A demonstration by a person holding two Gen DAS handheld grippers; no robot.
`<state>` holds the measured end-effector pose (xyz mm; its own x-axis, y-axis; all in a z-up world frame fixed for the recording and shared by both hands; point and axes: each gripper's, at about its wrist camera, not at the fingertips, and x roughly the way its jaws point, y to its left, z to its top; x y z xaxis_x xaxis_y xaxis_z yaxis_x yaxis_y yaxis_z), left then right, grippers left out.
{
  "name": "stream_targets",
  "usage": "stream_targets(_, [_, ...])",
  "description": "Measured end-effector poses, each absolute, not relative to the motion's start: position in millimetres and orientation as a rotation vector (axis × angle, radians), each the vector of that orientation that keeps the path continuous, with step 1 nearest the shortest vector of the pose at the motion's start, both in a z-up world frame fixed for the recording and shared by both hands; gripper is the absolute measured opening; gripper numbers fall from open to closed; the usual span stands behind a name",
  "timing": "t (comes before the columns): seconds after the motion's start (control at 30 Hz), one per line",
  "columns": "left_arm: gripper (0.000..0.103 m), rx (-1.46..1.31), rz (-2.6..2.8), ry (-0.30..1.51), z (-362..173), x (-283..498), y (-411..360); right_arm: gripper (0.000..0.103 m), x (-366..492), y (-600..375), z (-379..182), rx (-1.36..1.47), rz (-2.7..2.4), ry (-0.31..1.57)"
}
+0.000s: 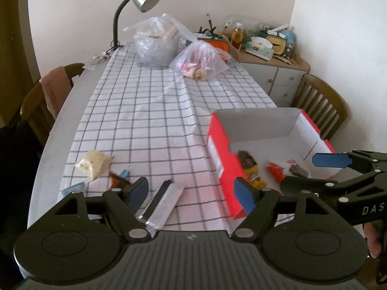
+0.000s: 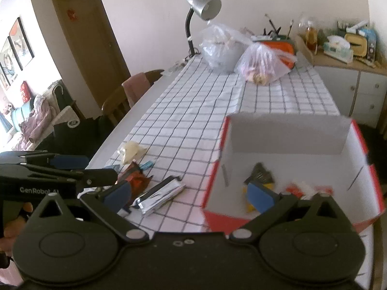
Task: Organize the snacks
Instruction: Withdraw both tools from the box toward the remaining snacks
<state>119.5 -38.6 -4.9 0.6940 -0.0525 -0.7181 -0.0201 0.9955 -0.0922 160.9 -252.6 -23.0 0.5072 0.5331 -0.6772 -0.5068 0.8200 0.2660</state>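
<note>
Both my left gripper and right gripper gape empty; the silver packet, lower center, may slide when pinched.

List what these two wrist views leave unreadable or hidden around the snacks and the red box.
- Snacks in the red box: the yellow-wrapped snack is motion-blurred in the right wrist view, no label readable.
- Small packets left of the silver packet: partly hidden behind the left hand-held gripper finger in the left wrist view.
- Far plastic bags: contents too small and blurred.
- Right hand-held gripper: open, nothing held.
</note>
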Motion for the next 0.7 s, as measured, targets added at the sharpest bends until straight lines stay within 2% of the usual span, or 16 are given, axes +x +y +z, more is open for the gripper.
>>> stream_targets(0.27, [0.078, -0.175, 0.056, 0.852, -25, 111, 39, 0.103, 156, -209, -40, 0.037, 0.598, 0.875])
stream_targets(0.7, [0.078, -0.271, 0.227, 0.969, -70, 143, 148, 0.102, 178, -132, -85, -0.018, 0.52, 0.981])
